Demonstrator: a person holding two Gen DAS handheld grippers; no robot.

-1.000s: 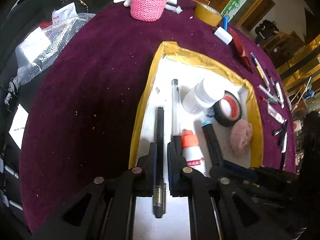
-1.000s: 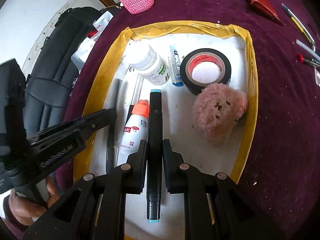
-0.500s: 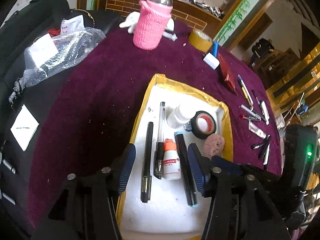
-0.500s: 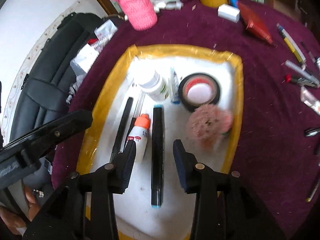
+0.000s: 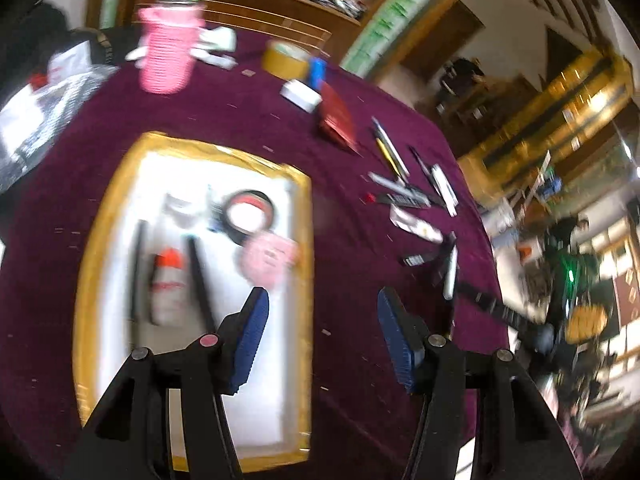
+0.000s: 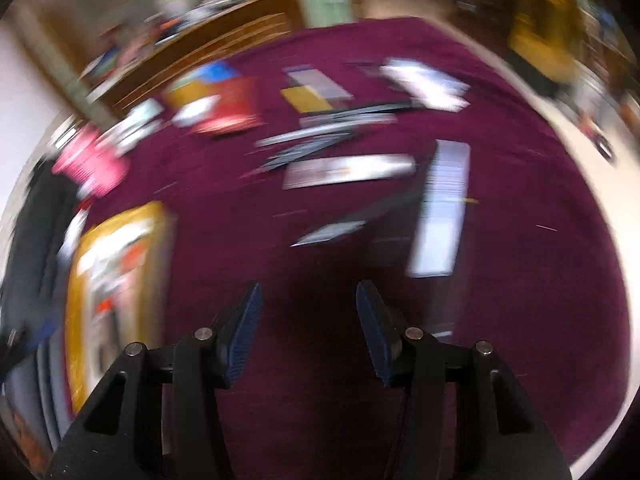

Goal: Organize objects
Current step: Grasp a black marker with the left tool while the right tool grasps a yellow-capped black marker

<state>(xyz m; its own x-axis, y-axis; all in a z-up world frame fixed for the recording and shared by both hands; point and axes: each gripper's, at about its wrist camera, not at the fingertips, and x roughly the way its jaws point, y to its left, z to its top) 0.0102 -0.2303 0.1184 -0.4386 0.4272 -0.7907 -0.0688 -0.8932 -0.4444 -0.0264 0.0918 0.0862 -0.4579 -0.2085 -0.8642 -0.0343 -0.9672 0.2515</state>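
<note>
Right wrist view smears everything on the cloth [image 6: 520, 320]; both claws gape wide, empty.

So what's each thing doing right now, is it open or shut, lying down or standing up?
left gripper: open, nothing between its jaws, which have just been opening
right gripper: open, empty, jaws just opened
tray: flat on the purple cloth, holding things
black tape roll: lying flat in the tray
glue bottle: lying on its side in the tray
pink knitted bottle: standing upright
yellow tape roll: flat on the cloth
</note>
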